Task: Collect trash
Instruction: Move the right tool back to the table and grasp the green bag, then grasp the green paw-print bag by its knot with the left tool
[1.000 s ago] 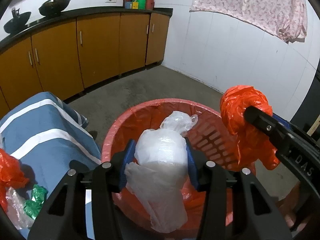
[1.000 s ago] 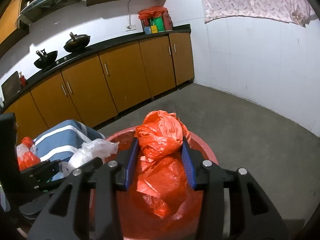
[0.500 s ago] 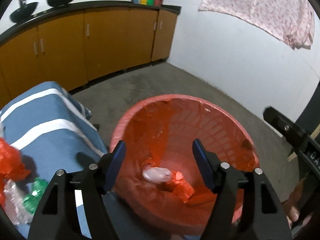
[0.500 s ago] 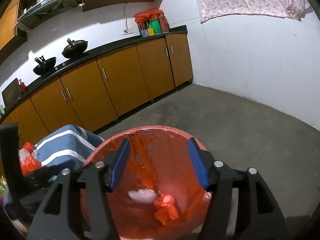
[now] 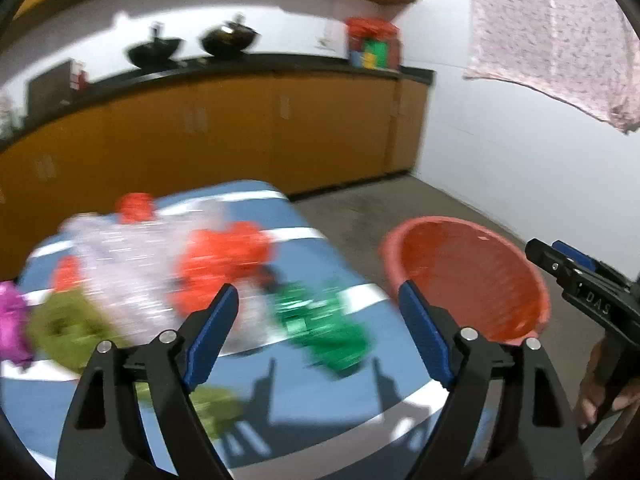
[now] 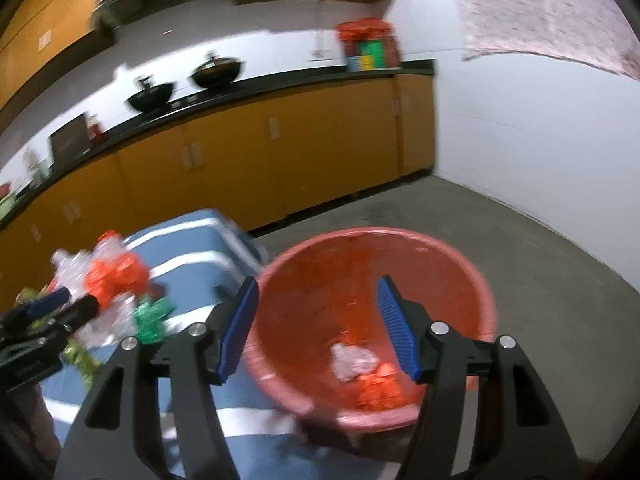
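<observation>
Both the left gripper and right gripper have released, empty fingers; reaching fast into the blurred crumpled-plastic trash pile on the blue striped surface risks scattering pieces beside the red plastic basket.

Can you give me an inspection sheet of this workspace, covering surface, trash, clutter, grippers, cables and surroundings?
Surface: blue cloth with white stripes, beside the basket.
Job's things: round red plastic basket on the floor holds a clear plastic wad and an orange plastic wad. On the cloth, blurred: orange plastic bag, clear plastic wrap, green foil wrapper, olive wrapper, magenta scrap.
Clutter: nothing seen beyond the trash.
Grippers: left gripper open, empty, over the cloth; right gripper open, empty, over the basket.
Cables: nothing seen.
Surroundings: orange cabinets, two black woks, grey concrete floor, pink patterned cloth.
</observation>
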A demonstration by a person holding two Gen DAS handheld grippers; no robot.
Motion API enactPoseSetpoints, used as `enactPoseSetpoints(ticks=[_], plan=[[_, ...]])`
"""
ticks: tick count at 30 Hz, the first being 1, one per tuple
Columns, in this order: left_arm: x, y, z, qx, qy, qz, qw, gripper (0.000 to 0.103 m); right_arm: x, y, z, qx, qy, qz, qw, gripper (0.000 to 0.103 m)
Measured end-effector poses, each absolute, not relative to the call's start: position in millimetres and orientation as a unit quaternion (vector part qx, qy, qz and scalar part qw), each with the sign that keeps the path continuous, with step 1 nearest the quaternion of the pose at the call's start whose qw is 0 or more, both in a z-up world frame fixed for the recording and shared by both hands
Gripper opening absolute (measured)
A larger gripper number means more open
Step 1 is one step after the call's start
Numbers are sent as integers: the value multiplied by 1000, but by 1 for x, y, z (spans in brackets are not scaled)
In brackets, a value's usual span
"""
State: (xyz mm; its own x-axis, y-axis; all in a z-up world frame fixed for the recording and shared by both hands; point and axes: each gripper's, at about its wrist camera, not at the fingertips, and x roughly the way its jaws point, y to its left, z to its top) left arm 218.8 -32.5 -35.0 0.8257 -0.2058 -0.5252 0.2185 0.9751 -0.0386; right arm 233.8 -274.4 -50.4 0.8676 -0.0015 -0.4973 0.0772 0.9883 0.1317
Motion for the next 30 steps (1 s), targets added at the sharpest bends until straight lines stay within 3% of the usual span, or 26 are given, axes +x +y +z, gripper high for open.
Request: enactPoseSetpoints(ticks=[6,23,30], plan=[[192,32,-39,10,253,-20,967,93,238,-208,-62,55,276,52,958,62],[189,99,-81,-25,286,40,957,95,307,-115,-107,21,358,94,929,61],[194,94,-89,-28,297,28,954,95,315,-109,-119,19,380,104,919,25]])
